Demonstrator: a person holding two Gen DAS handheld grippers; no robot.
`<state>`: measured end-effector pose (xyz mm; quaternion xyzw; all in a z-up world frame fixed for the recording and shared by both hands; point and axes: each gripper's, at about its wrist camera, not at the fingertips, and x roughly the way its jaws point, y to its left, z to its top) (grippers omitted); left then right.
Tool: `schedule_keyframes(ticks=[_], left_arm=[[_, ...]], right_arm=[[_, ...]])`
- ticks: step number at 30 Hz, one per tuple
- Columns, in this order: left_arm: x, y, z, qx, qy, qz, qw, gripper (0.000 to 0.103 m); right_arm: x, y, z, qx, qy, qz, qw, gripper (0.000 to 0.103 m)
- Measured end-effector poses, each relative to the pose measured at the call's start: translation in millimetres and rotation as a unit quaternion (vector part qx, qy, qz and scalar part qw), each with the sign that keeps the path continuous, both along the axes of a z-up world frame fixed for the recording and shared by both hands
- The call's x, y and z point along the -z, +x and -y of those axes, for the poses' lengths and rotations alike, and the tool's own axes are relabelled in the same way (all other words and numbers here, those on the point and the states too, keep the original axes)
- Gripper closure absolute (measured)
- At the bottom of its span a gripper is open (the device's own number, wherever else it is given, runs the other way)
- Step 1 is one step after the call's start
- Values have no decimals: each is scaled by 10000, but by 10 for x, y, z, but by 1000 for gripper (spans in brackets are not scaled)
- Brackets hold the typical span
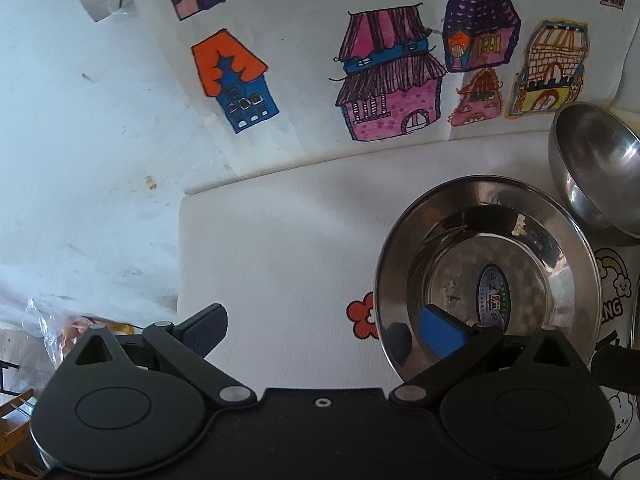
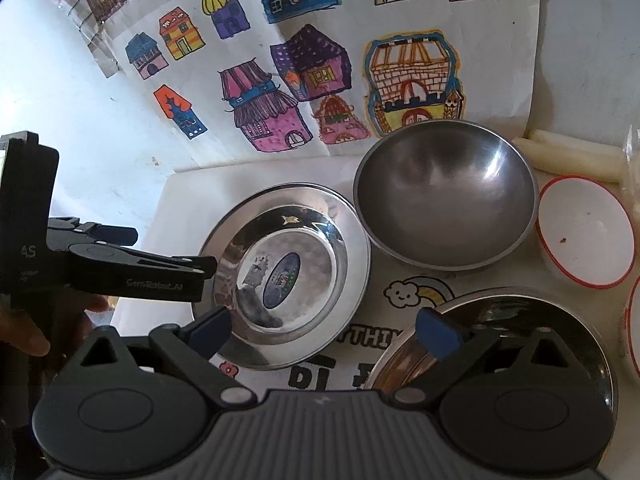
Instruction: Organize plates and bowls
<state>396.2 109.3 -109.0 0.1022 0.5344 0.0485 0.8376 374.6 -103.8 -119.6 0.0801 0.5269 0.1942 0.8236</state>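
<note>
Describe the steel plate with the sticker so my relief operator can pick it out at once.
Start from the sheet of coloured house drawings on the wall and drop to the white table below it. The steel plate lies flat at the left of the dishes, beside the deep steel bowl. It alone has an oval blue sticker in its centre.

Plate [image 2: 280, 276] mirror-glossy steel; bowl [image 2: 444, 196] duller brushed metal.

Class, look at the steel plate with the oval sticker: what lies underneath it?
The steel plate rests on a white sheet printed with cartoons; a red flower peeks out at its rim. Whatever print lies directly beneath is covered.
</note>
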Motion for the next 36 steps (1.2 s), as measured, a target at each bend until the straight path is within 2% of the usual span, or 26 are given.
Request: schedule_keyframes(ticks=[7, 18, 25, 27, 33, 34, 35, 36], left_arm=[[31, 48, 16, 95, -1, -42, 9999, 1], [40, 55, 79, 255, -21, -88, 9996, 1], [12, 60, 122, 322, -71, -59, 9994, 8], [6, 50, 137, 333, -71, -53, 9994, 10], [28, 26, 167, 321, -253, -149, 9991, 30], [39, 21, 168, 324, -348, -205, 9987, 42], [53, 15, 161, 319, -438, -257, 9982, 58], [74, 14, 150, 275, -565, -334, 9975, 63]], right_arm=[[39, 53, -17, -32, 8, 12, 10000, 7], [132, 142, -90, -194, -99, -96, 9997, 22], [182, 176, -106, -211, -141, -170, 9995, 31], [197, 181, -106, -212, -141, -202, 9995, 37], [250, 180, -107, -233, -180, -290, 9991, 53], [257, 178, -103, -234, -178, -303, 9991, 57], [265, 181, -105, -234, -177, -314, 9991, 61], [278, 182, -107, -235, -190, -332, 9990, 67]])
